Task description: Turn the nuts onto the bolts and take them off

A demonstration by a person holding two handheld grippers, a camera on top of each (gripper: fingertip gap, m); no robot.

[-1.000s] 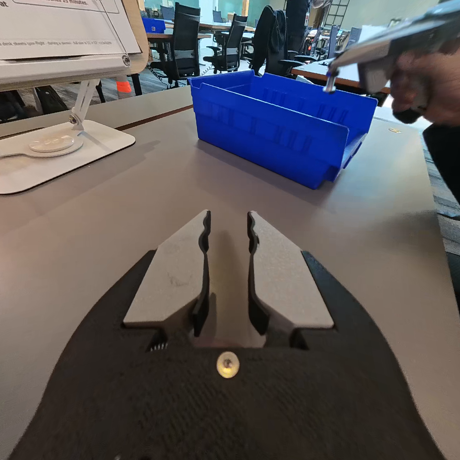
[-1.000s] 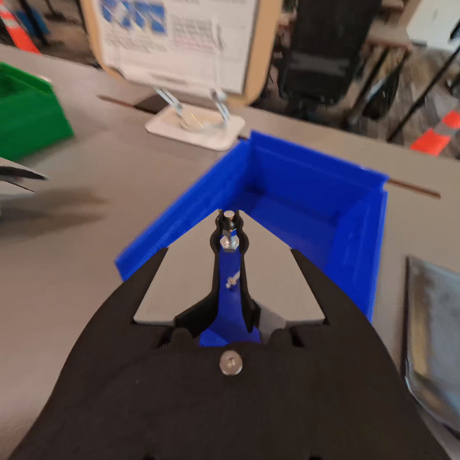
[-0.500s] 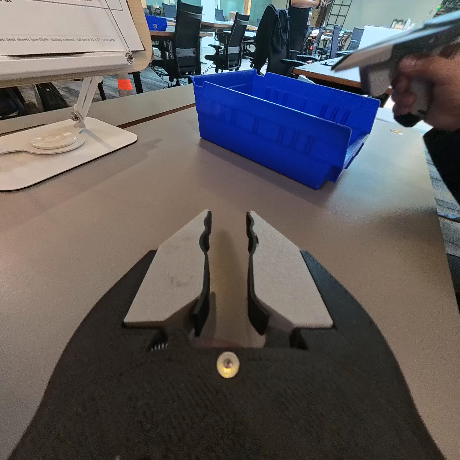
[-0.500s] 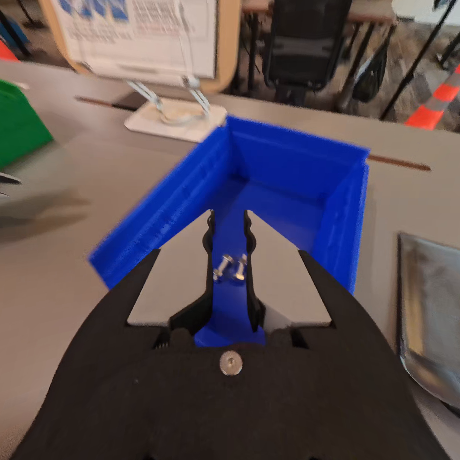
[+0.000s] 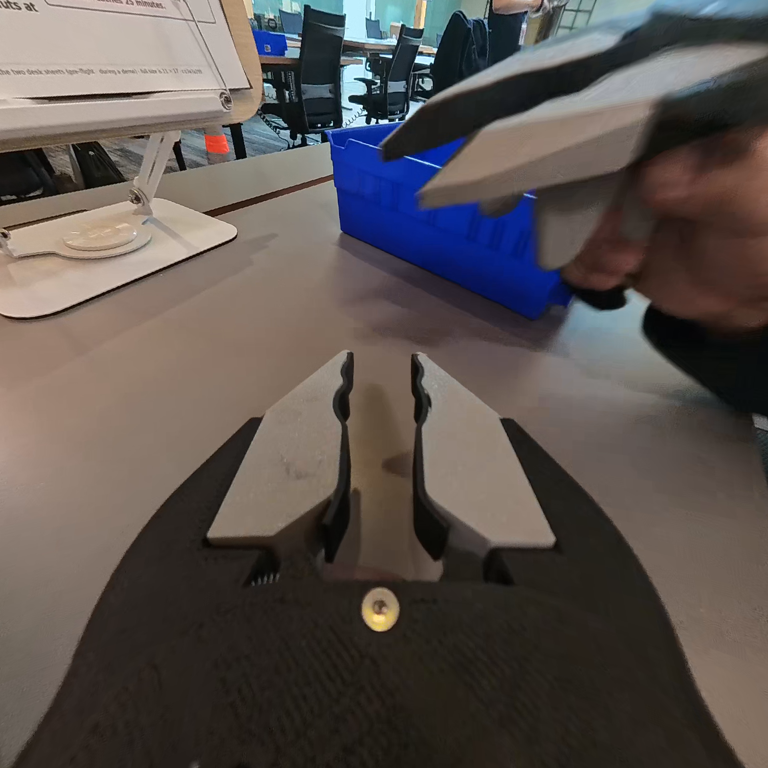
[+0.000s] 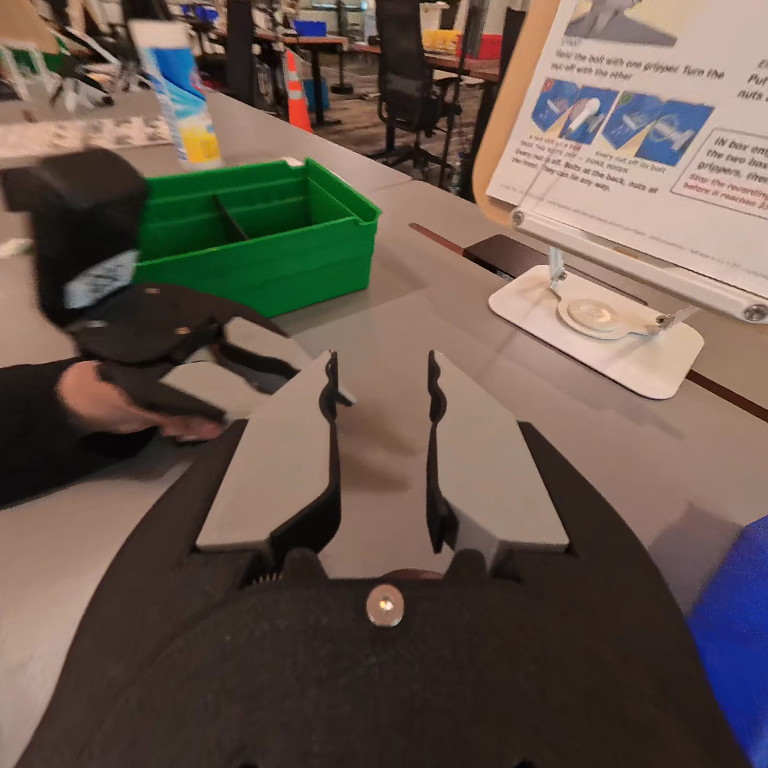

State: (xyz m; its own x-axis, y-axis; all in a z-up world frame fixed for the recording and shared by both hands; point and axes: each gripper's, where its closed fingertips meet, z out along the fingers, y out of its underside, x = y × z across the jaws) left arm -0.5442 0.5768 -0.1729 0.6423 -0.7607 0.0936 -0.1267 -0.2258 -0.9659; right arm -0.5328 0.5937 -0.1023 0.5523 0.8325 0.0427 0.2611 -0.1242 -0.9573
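No bolt or nut shows in either view. My left gripper is open and empty, low over the grey table. The blue bin stands ahead of it, its inside hidden. My right gripper is open and empty over the middle of the table. It also shows blurred in the left wrist view, held by a hand in front of the blue bin. In the right wrist view the left gripper lies low to the left, held by a hand. Only a corner of the blue bin shows at bottom right.
A green divided bin stands at the far left of the table. A white sign stand with an instruction sheet stands at the back, also in the left wrist view. A canister stands behind the green bin. Office chairs lie beyond. The gap from one gripper's tips to the other's is roughly 8 cm.
My right gripper let the bolt with its nut fall into the blue bin, opened wider and swung left, away from the bin toward the left gripper. The left gripper barely moved.
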